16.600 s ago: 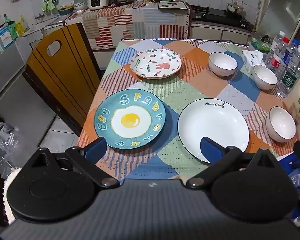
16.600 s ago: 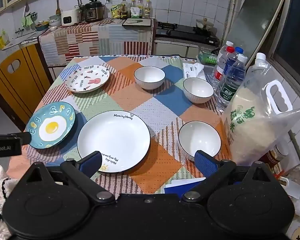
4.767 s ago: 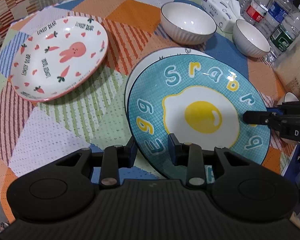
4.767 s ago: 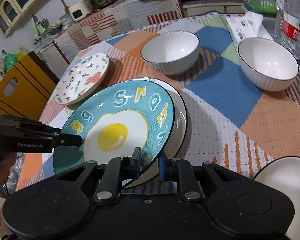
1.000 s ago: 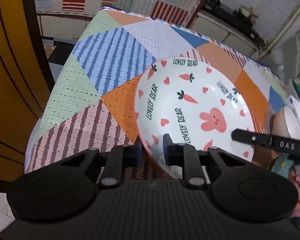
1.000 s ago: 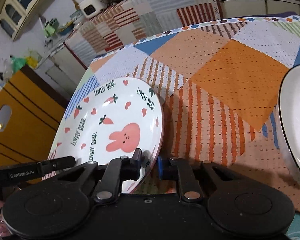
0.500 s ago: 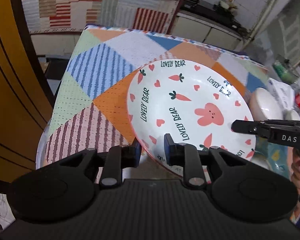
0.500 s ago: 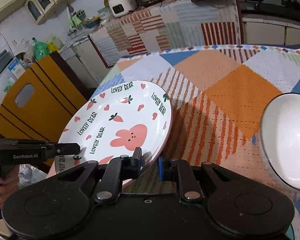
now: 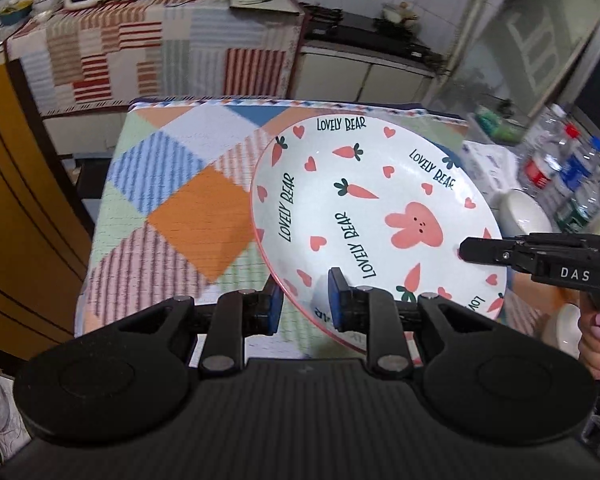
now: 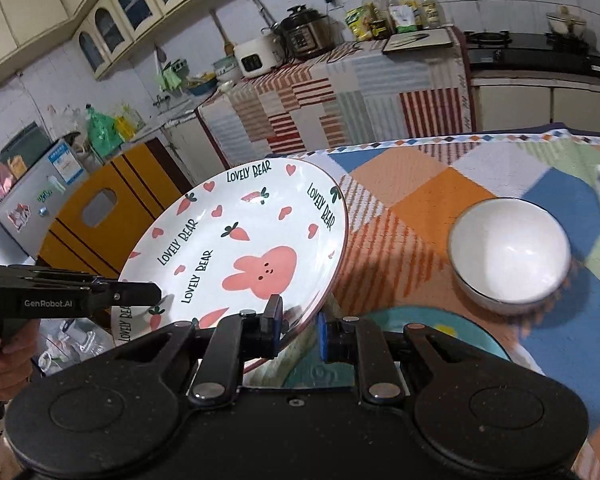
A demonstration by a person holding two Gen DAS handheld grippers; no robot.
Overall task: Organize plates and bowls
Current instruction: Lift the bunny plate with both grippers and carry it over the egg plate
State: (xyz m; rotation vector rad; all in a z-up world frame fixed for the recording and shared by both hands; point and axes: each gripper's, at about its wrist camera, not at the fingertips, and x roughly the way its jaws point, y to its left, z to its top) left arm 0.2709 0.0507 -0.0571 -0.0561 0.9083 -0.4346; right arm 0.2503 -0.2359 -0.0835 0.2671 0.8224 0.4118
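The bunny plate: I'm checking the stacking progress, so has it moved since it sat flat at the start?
Yes. The bunny plate is lifted off the patchwork tablecloth, tilted, clamped by both the left gripper and right gripper.

Both cams sit right behind their own fingers, angled down over the table. Left one faces the rabbit plate (image 9: 374, 216) from its near-left rim, right one from the opposite rim, both super close. They share that plate (image 10: 240, 248), the patchwork tablecloth (image 9: 188, 208) and the kitchen counter beyond.
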